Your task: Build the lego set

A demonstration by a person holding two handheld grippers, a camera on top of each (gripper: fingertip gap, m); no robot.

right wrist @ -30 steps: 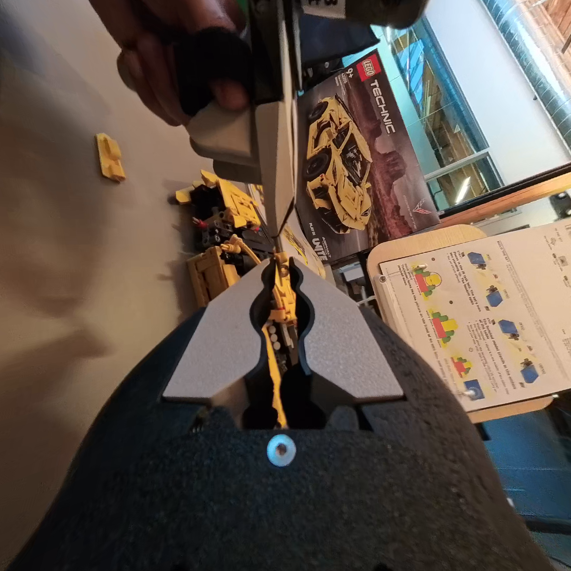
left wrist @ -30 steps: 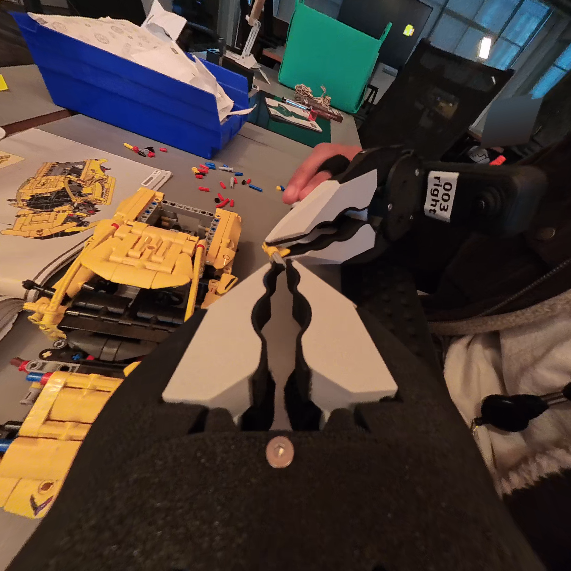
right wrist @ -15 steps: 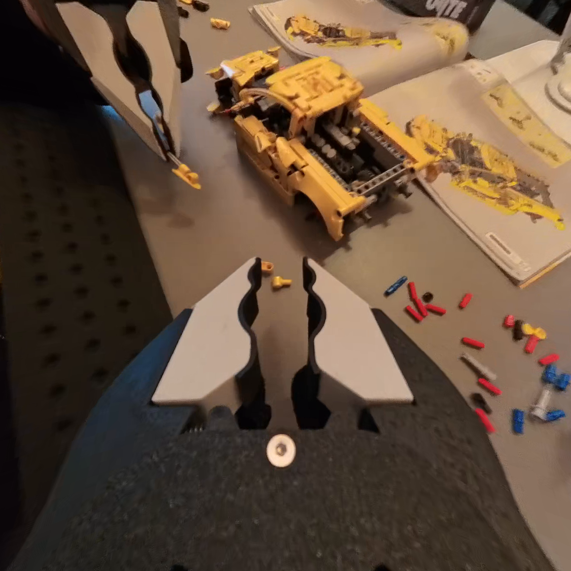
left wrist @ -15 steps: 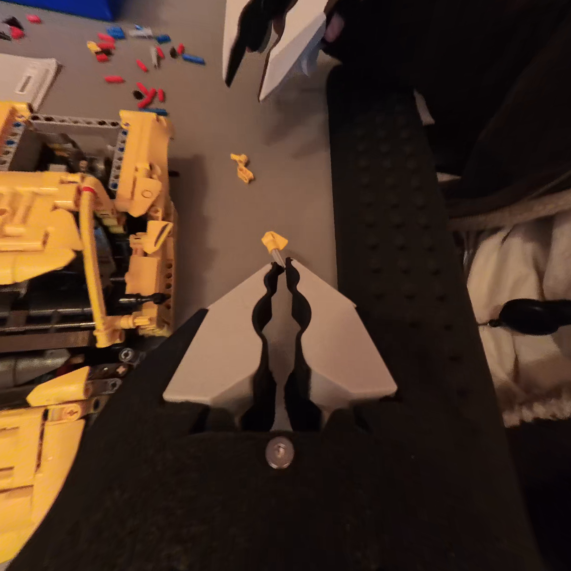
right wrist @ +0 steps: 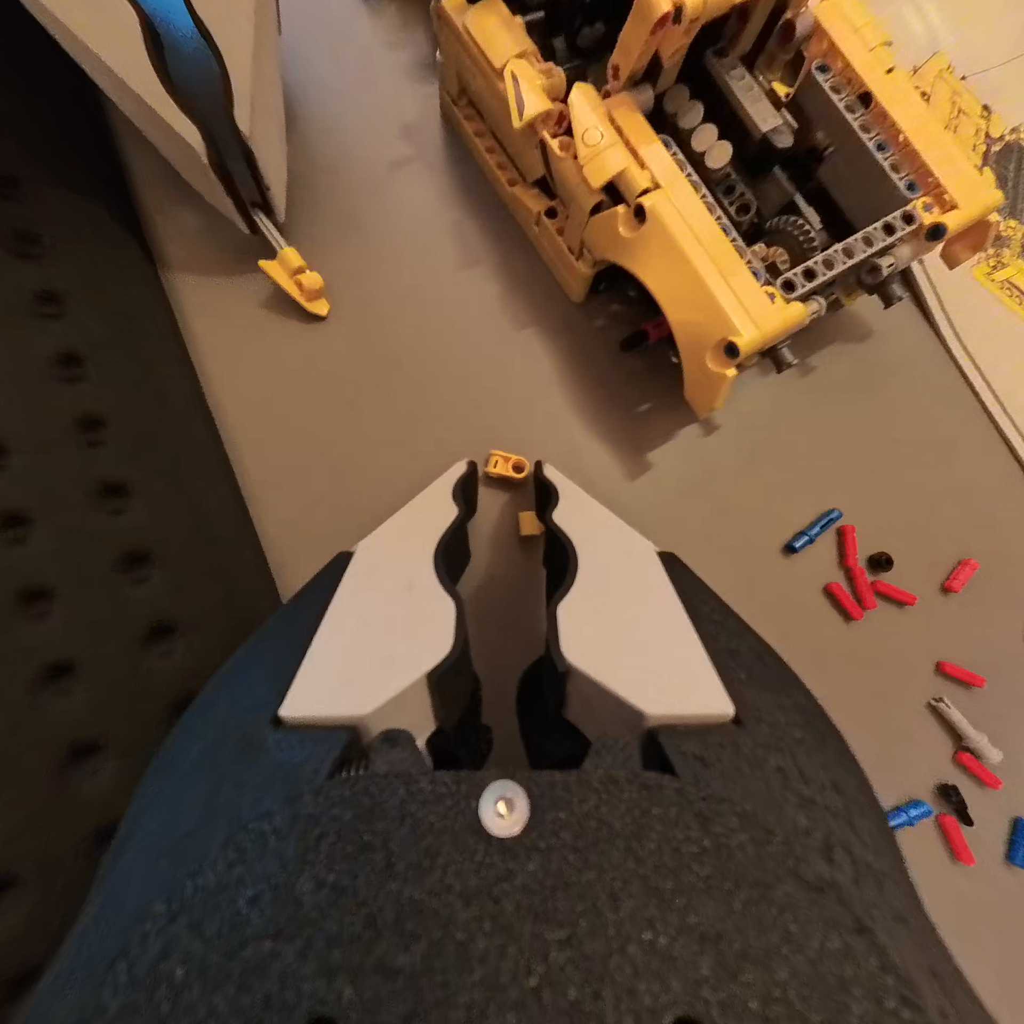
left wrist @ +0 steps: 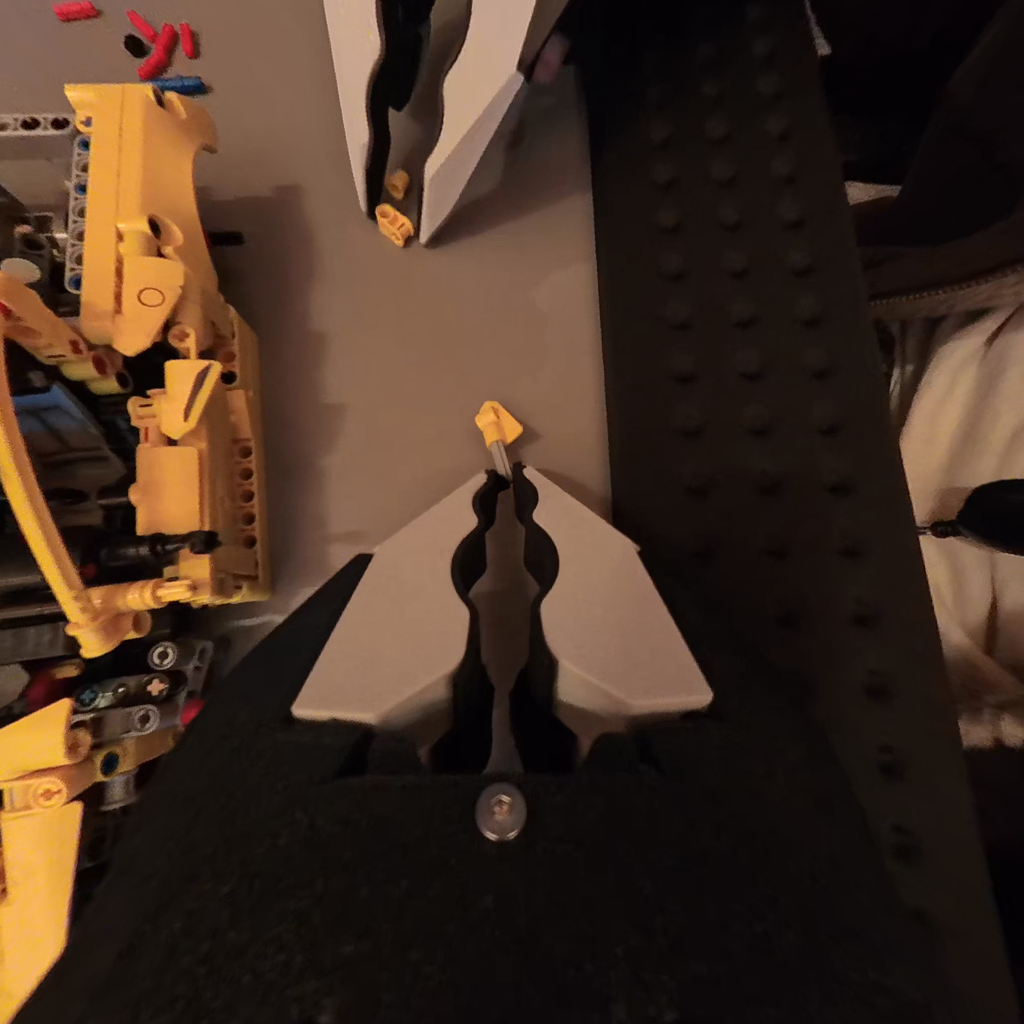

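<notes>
Your left gripper (left wrist: 503,475) is clenched on a thin grey axle (left wrist: 500,455) tipped with a small yellow piece (left wrist: 497,424), held just above the grey table (left wrist: 421,343); your right gripper (right wrist: 504,468) is released, its tips either side of a yellow connector (right wrist: 505,462) lying on the table; the half-built yellow car (right wrist: 720,183) sits near, beyond the connector; red and blue pins (right wrist: 864,582) lie scattered to the right.

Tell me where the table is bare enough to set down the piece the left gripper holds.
Bare table lies between the left gripper, the car and the right gripper. Crowded: two small yellow parts between the right gripper's fingers, and loose pins to its right.
</notes>
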